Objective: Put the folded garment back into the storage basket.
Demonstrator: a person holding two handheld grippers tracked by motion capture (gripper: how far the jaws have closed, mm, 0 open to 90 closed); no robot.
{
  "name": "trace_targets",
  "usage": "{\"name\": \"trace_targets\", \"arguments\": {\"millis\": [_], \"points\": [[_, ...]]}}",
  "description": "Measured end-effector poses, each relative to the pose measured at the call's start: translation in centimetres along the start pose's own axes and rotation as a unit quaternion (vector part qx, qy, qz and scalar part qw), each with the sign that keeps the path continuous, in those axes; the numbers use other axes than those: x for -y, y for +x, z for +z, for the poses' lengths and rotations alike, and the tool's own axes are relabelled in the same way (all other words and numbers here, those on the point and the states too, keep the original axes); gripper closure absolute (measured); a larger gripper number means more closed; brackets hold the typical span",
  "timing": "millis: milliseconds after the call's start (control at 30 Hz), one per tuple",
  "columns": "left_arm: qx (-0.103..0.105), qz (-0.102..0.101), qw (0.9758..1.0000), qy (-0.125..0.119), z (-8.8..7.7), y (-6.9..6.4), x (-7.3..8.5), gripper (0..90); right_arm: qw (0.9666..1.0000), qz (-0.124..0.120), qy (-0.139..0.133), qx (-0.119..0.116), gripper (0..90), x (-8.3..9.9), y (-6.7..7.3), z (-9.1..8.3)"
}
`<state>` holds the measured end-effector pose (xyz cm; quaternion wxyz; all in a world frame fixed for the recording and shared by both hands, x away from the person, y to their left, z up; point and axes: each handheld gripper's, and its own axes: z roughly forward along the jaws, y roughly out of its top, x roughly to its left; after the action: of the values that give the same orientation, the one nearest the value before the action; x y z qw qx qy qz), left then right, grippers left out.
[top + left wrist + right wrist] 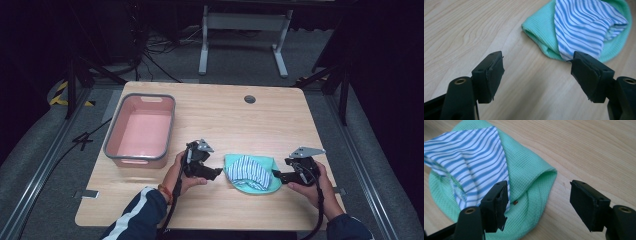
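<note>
Dark room, cables on the floor, pale wooden table (210, 120) under the high camera. Folded near the front edge between both hands: green waffle cloth (267, 167) with striped blue-and-white cloth (247, 171) lying on top. Left gripper (218, 172) and right gripper (276, 175) just beside the bundle on either side, jaws of both spread, pinching nothing. Pink bin (141, 129) well apart at the left, probably the destination. Likely trouble: nipping the striped layer alone and leaving the green one behind, or uneven grabs letting the fold fall open mid-carry. Seen from the left gripper view: green fold edge (534, 30) just beyond the jaws, striped corner (579, 27) by one pad. Seen from the right gripper view: small dark speck (516, 202) on the green weave (529, 170), too small to identify.
</note>
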<state>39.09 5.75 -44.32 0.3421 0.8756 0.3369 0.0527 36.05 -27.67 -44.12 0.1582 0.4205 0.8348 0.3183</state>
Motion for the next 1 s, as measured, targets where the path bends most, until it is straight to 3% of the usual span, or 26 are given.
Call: {"name": "trace_targets", "arguments": {"millis": [133,300,433,700,800,867,967,1000], "points": [[0.002,-0.022,0.9998,0.003,1.3,0.1,-1.1,27.3,0.9999,0.009,0.008,-0.001,32.2,-0.5,-0.1,0.7],[-0.017,-0.021,0.9994,0.023,2.9,-0.2,-1.9,28.9,0.9996,0.016,0.024,0.002,33.6,-1.0,0.1,1.7],[-0.026,-0.031,0.9987,0.031,4.0,0.0,-2.0,29.4,0.9991,0.016,0.039,0.008,35.0,-1.2,0.5,2.4],[-0.046,-0.024,0.9976,0.045,4.8,-0.6,-2.3,26.4,0.9974,0.024,0.063,0.026,35.3,-1.0,0.4,3.8],[-0.057,-0.014,0.9972,0.046,4.9,-0.8,-2.2,27.1,0.9974,0.034,0.060,0.021,36.5,-0.9,0.2,3.8],[-0.057,-0.002,0.9974,0.044,4.9,-1.1,-2.3,31.9,0.9975,0.034,0.059,0.020,37.9,-0.8,0.1,3.8],[-0.036,0.018,0.9984,0.040,5.0,-1.7,-2.5,59.1,0.9979,0.024,0.060,0.007,55.4,-1.0,0.5,3.7],[-0.036,0.018,0.9984,0.040,5.0,-1.7,-2.5,67.7,0.9979,0.024,0.060,0.007,55.4,-1.0,0.5,3.7]]}}
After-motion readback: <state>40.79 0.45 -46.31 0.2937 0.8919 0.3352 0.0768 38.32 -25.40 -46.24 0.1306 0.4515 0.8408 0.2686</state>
